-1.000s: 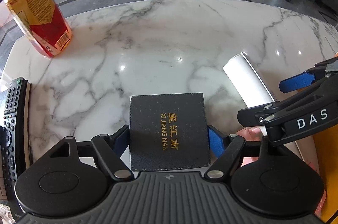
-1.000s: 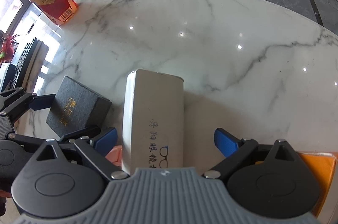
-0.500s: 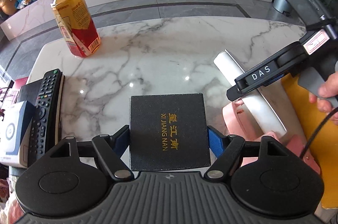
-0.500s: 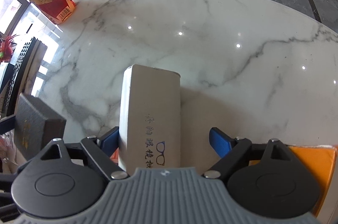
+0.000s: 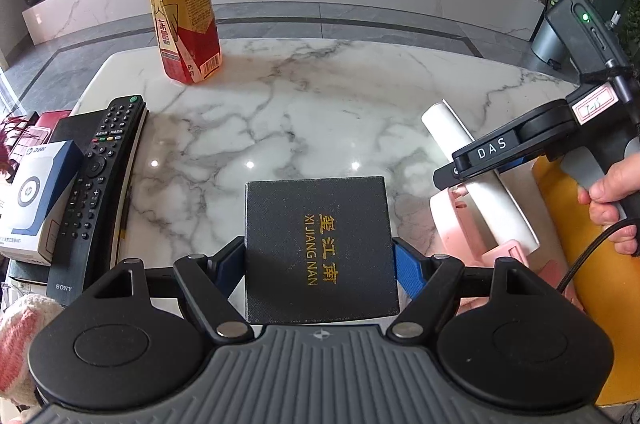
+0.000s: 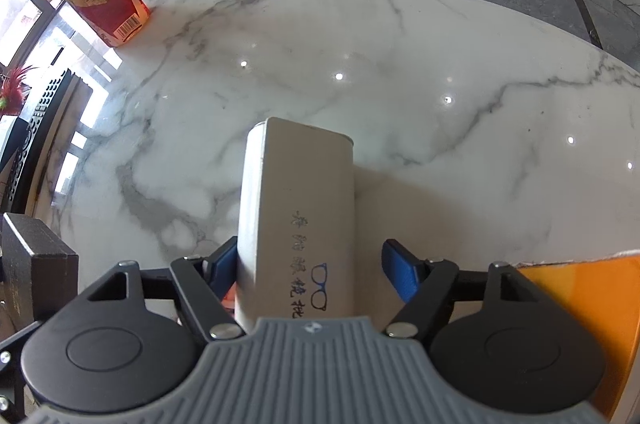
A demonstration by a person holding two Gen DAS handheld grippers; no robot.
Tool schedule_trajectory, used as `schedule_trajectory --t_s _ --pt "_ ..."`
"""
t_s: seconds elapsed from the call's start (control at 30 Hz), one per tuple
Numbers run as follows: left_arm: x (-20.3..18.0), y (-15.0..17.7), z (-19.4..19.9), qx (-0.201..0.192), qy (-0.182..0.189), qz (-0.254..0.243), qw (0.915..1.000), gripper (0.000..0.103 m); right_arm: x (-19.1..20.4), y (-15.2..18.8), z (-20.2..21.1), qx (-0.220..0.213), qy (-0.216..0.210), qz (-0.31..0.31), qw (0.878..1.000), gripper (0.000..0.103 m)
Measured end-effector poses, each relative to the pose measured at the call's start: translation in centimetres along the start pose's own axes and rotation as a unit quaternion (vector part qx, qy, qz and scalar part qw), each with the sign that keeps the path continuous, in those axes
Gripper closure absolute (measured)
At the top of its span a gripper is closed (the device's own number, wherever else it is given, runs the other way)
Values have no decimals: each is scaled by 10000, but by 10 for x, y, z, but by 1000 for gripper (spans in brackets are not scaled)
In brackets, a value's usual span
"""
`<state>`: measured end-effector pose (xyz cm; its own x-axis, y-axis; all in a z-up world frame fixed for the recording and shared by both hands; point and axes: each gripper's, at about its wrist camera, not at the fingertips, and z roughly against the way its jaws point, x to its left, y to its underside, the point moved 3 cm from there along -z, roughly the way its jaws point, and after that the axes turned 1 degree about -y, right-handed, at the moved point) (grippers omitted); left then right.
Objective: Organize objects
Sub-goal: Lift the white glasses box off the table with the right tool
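**Two boxes in two tongs, one grip not yet made**

Two pairs of tongs are at work over the marble tabletop (image 5: 320,112). The left tongs (image 5: 320,260) are clenched on a black box (image 5: 320,244) with gold lettering, blue pads pressed to both its sides, and carry it clear of the stone. The right tongs (image 6: 308,264) have just been closing around a white glasses case (image 6: 298,212): the left pad touches its side, while a gap shows at the right pad, so the case is straddled rather than gripped. It lies lengthwise, pale and smooth, with small printed spectacles near its close end, partly atop something pink (image 5: 460,220) beside an orange sheet (image 6: 580,288).

As I read it, this is the pick-up step for the case, with the black box awaiting a place. Next the right tongs need to finish squeezing squarely across the narrow sides before lifting.

Farther off, a remote control (image 5: 100,184) lies along the left edge and a tea bottle (image 5: 184,20) stands at the far corner.
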<state>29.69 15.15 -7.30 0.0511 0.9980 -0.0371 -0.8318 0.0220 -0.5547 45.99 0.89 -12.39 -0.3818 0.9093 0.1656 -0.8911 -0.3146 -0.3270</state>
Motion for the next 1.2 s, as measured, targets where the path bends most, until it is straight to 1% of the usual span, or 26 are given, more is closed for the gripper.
schedule_trajectory --t_s 0.03,0.1,0.17,0.23,0.3,0.37,0.47,0.5,0.53,0.57,0.63,0.67,0.73,0.8,0.83,0.87,0.93,1.0,1.03,1.07,1.1,1.17,1.2 --pt "0 1 -1 13 -14 -2 10000 15 3 0 0 11 2 10 10000 43" --pt "0 3 -1 32 -1 -18 10000 15 7 0 0 28 215 89 9997 43" --pt "-2 4 -2 40 24 -40 10000 15 6 0 0 29 244 82 9997 43" --pt "-4 5 -3 63 48 -80 9999 15 -1 0 2 81 34 -234 9997 43" --pt "-6 6 -4 101 79 -118 9998 15 -11 1 3 146 -393 -618 9972 42" --pt "-8 7 -6 156 129 -125 9997 15 -19 3 4 196 -671 -862 9938 40" --pt "-9 9 -7 194 160 -130 9996 15 -35 5 6 241 -997 -1456 9840 34" --pt "-9 9 -7 205 168 -133 9996 15 -39 6 6 246 -1075 -1595 9810 33" --pt "-9 9 -7 213 171 -133 9995 15 -40 7 7 254 -1080 -1602 9808 29" --pt "-9 9 -7 216 166 -125 9996 15 -38 7 8 251 -993 -1461 9840 26" --pt "-8 8 -8 227 153 -124 9995 15 -28 6 13 150 -566 -986 9934 20" --pt "-8 8 -8 229 144 -118 9996 15 -22 6 14 151 -407 -790 9959 19" --pt "-8 8 -9 256 148 -92 9995 14 -12 5 13 204 -297 -510 9980 18" --pt "-6 8 -8 282 219 -22 9994 14 -3 5 14 229 -171 -377 9989 15" --pt "-6 8 -8 287 247 9 9993 14 2 4 15 238 -12 -274 9993 10" --pt "-5 8 -8 292 250 24 9993 14 9 3 16 200 157 -97 9996 7" --pt "-4 8 -9 295 209 35 9993 14 23 1 17 72 627 364 9973 7" --pt "-2 9 -9 310 192 63 9993 14 37 -1 17 -80 1306 804 9881 7" --pt "-1 9 -9 314 194 78 9993 14 40 -2 15 -112 1580 964 9827 7" --pt "-1 10 -8 315 201 79 9993 14 42 -3 13 -92 1810 1039 9779 10" --pt "-1 10 -8 309 211 67 9993 14 43 -5 10 -21 1962 1006 9754 11" --pt "-1 11 -6 282 218 38 9994 14 39 -5 7 111 2011 815 9761 18" --pt "-1 11 -6 270 210 28 9994 14 39 -5 5 104 2063 805 9751 18"
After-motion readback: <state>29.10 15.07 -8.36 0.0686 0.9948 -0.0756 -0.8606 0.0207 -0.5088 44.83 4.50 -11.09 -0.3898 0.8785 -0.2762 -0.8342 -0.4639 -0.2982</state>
